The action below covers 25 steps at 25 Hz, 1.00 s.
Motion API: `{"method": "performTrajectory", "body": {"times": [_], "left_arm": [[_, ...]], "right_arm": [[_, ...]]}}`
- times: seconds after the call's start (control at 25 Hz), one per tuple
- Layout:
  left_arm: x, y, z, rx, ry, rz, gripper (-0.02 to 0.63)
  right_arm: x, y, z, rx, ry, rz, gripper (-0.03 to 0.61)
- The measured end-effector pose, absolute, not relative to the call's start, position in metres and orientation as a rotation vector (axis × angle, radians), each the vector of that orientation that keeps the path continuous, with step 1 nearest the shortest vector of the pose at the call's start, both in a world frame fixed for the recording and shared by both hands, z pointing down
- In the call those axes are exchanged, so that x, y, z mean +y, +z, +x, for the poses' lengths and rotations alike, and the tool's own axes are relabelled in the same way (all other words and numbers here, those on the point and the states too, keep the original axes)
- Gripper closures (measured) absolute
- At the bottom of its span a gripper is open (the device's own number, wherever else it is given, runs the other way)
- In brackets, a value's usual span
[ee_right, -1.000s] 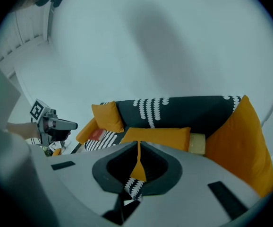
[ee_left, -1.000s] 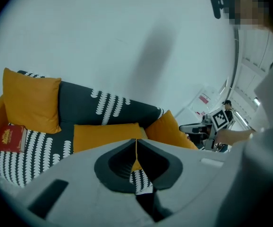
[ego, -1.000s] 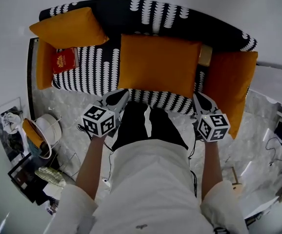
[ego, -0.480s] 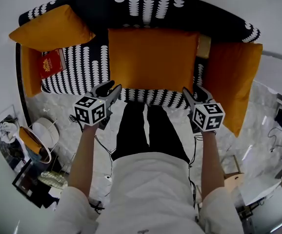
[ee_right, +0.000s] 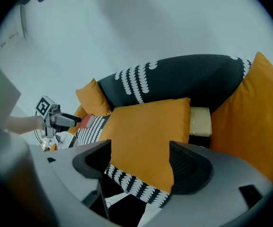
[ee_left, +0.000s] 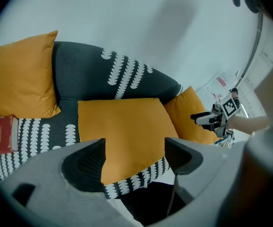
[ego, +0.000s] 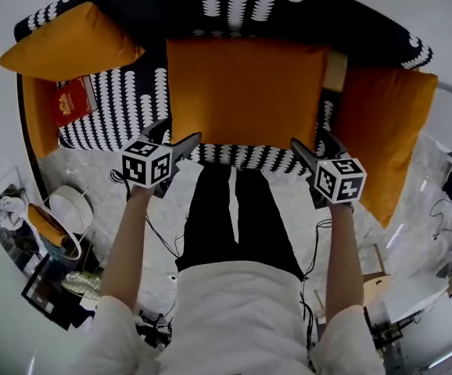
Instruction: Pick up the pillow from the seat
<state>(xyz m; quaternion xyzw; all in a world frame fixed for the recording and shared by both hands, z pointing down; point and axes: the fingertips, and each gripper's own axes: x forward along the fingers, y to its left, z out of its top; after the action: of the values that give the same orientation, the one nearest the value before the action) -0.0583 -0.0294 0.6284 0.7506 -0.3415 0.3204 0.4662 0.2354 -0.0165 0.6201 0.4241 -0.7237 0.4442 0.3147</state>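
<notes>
The person's forearms reached out over black trousers toward the pillow. The left hand-held gripper was positioned just short of the pillow's near left corner. Its jaws had just been opening and stood spread, with nothing pinched between the pads. The right hand-held gripper was positioned just short of the pillow's near right corner in the same condition: jaws just opened, spread, nothing gripped. In each gripper view the pillow's front edge showed through the gap, beyond the pads and clear of them. The pillow, orange and rectangular, rested on the patterned seat with its far edge at the backrest. Left of the pillow lay a red book, and beyond it a second orange cushion. Just beside the pillow's far right corner sat a beige object, and right of that a third orange cushion
</notes>
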Motion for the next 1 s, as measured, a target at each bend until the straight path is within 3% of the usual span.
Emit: {"method": "performTrajectory", "body": {"times": [0.64, 1.0], "left_arm": [[-0.041, 0.715, -0.094, -0.92, 0.878, 1.76, 0.029], [-0.028, 0.783, -0.1, -0.824, 0.916, 1.728, 0.021]], "right_arm": [[-0.024, 0.684, 0.244, -1.849, 1.187, 1.022, 0.123], [-0.022, 0.731, 0.265, -1.773, 1.223, 1.016, 0.103]]}}
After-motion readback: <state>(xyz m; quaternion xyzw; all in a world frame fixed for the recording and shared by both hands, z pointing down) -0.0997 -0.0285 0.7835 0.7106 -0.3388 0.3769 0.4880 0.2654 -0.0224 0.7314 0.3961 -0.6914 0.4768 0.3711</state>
